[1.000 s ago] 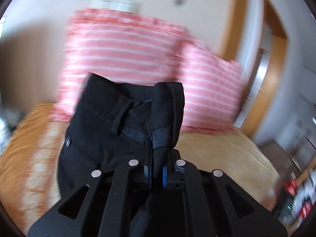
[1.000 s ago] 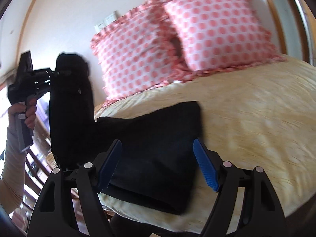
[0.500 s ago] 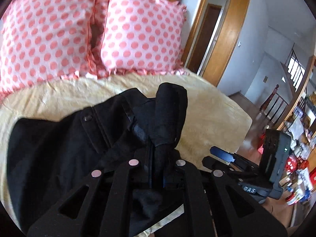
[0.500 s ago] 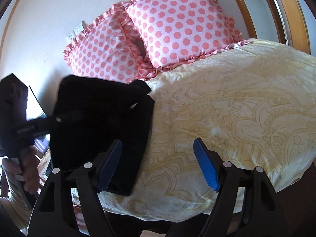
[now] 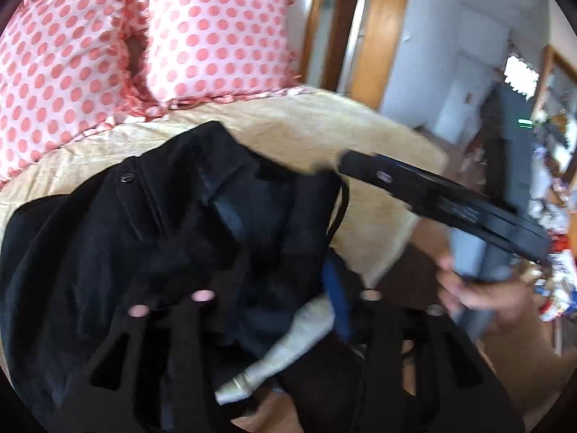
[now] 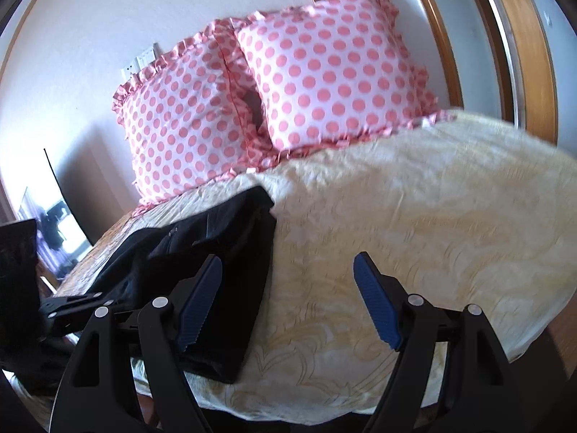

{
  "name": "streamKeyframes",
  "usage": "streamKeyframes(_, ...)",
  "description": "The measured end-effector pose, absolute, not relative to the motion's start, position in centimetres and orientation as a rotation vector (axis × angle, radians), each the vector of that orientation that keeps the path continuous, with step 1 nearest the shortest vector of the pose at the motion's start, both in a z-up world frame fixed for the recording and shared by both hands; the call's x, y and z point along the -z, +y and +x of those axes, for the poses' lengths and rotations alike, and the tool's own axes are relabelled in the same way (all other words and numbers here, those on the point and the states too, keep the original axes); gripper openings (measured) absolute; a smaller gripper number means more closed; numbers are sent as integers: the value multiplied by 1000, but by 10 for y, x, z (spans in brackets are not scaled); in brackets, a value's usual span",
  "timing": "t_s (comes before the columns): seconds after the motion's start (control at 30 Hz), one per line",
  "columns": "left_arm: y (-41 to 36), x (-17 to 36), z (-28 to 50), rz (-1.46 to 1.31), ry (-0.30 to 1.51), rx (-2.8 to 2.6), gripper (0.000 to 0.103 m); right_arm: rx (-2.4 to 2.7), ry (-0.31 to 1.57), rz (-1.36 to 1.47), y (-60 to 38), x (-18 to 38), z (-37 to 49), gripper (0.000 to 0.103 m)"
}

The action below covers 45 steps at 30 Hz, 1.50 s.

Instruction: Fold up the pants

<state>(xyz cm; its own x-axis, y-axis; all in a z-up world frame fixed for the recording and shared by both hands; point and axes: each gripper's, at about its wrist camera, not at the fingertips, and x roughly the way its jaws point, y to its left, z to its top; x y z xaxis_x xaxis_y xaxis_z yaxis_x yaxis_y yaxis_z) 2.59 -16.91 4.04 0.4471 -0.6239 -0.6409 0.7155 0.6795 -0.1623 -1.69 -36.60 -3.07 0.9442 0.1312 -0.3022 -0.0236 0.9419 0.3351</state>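
On the near left corner of the cream patterned bedspread (image 6: 414, 223), the folded black cotton pants (image 6: 230, 252) lie bunched. Left tool (image 5: 267, 285) looks spread, blurred over the waistband; right tool (image 6: 285, 288) gapes wide, holding nothing. Cloth snagged on the left tool's fingers could drag the fold apart.

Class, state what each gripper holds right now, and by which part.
Nothing: right gripper open over the bedspread; left gripper open, pants loose between its fingers.
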Motion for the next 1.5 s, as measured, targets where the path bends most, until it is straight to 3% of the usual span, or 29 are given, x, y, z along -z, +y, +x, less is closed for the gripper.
streamKeyframes(0.07,-146,-52,23,103,683,793,71,-82,282,302,-360,17,-20,77)
streamKeyframes(0.17,-106,-62,34,59,607,625,82,-169,229,277,-342,-2,-18,77)
streamKeyframes(0.4,-58,-43,79,-23,666,415,83,-349,345,101,-259,-5,35,77)
streamKeyframes(0.63,-47,-3,79,-38,771,389,83,-268,571,26,-237,43,48,77)
streamKeyframes(0.77,-50,10,64,25,717,374,83,-239,553,-13,-234,59,30,78)
streamKeyframes(0.93,-41,-1,68,6,736,384,84,-313,577,112,-260,34,39,78)
streamKeyframes(1.03,-23,-22,73,1,676,337,96,-293,537,202,-296,7,49,86)
streamKeyframes(1.3,26,-24,127,-90,788,245,95,-313,812,339,-339,28,142,86)
streamKeyframes(1.5,34,-9,133,-117,847,242,95,-363,844,305,-328,45,156,76)
